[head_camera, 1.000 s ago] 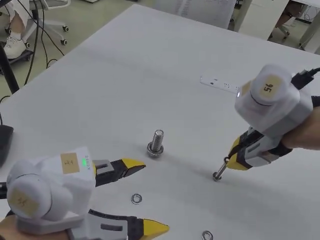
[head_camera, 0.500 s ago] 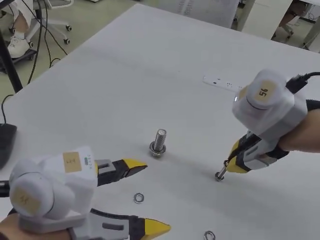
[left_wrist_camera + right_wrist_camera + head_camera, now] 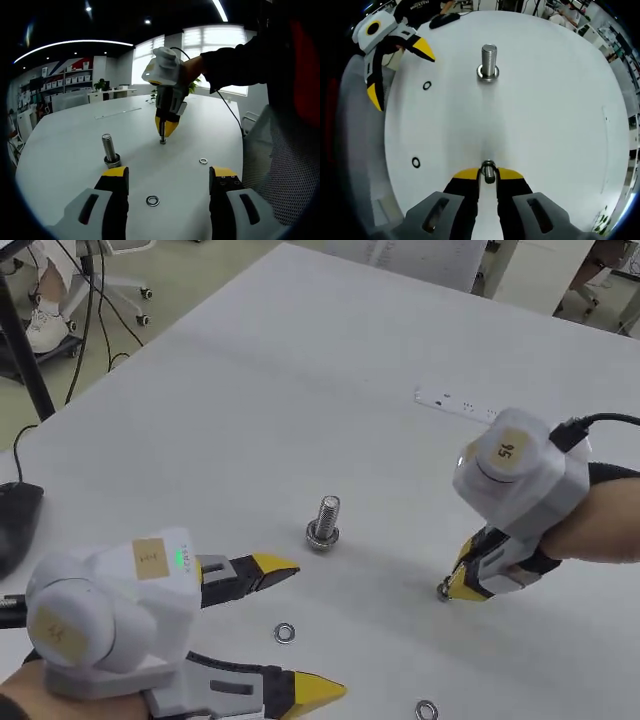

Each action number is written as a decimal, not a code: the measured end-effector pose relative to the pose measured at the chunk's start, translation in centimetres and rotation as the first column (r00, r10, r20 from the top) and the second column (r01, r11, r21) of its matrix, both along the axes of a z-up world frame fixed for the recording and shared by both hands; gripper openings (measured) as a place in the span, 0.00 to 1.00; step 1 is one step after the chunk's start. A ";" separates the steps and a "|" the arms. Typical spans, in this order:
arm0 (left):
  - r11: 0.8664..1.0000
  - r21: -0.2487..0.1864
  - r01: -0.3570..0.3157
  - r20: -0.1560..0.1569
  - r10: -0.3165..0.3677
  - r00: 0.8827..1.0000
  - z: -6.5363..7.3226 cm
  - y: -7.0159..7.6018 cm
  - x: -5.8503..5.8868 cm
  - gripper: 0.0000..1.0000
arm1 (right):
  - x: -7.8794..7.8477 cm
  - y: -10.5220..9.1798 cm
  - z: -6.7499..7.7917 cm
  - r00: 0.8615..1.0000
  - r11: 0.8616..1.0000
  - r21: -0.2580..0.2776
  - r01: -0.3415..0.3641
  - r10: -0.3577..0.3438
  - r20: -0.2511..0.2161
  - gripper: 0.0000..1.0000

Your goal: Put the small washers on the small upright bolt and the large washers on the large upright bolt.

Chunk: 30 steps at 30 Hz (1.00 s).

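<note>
Right gripper view: right claw clamps small bolt at 6 o'clock, large bolt at 12; left claw wide.

The left gripper has a bulky white housing with a rounded cap at one end. One tan sticker sits on top beside a small green light, and another sits on the cap. Its two jaws are black with pointed yellow tips. In the left gripper view their bases are grey with dark oval slots.

The right gripper is built alike, with a white body, a round cap bearing a tan label marked 56, and yellow-tipped jaws on black and grey bases. A black cable leaves its back. The person wears a dark sleeve, with red cloth beside it.
</note>
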<state>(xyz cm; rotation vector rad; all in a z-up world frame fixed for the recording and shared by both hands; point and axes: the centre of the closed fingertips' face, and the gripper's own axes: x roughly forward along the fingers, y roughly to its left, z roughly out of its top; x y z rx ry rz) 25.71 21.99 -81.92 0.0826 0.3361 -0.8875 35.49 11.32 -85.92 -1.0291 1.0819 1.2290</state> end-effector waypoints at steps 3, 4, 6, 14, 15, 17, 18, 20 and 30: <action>1.000 0.001 0.001 -0.001 -0.001 1.000 0.0 0.0 0.0 0.64 | 0.0 0.0 -0.3 1.000 1.000 0.002 0.002 -0.002 0.000 0.14; 1.000 0.002 0.001 -0.001 -0.001 1.000 0.0 0.0 0.0 0.64 | -0.1 0.0 -0.4 1.000 1.000 0.001 0.003 -0.003 -0.002 0.14; 1.000 0.001 0.000 -0.002 0.000 1.000 0.0 0.0 0.0 0.64 | -0.1 0.0 -0.5 1.000 1.000 0.000 0.003 -0.003 -0.001 0.14; 1.000 0.003 -0.001 -0.004 0.001 1.000 -0.1 0.1 -0.1 0.63 | 0.2 0.0 -1.0 1.000 1.000 0.007 0.006 -0.006 -0.001 0.14; 1.000 0.005 0.000 -0.005 0.000 1.000 -0.1 0.1 -0.1 0.63 | 0.2 0.0 -1.1 1.000 1.000 0.009 0.007 -0.007 -0.001 0.14; 1.000 0.004 0.001 -0.004 -0.001 1.000 -0.1 0.1 -0.1 0.63 | 0.2 0.0 -1.1 1.000 1.000 0.010 0.006 -0.006 0.001 0.15; 1.000 0.004 0.002 -0.004 -0.002 1.000 -0.1 0.1 -0.1 0.63 | 0.2 0.0 -1.1 1.000 1.000 0.012 0.009 -0.009 0.003 0.15; 1.000 0.004 0.003 -0.005 -0.003 1.000 -0.1 0.0 -0.2 0.63 | 0.3 0.0 -1.2 1.000 1.000 0.012 0.008 -0.008 0.006 0.16; 1.000 0.006 0.005 -0.006 -0.005 1.000 -0.2 0.0 -0.2 0.62 | 0.6 -0.8 -0.9 0.999 1.000 0.017 0.026 -0.026 0.020 0.18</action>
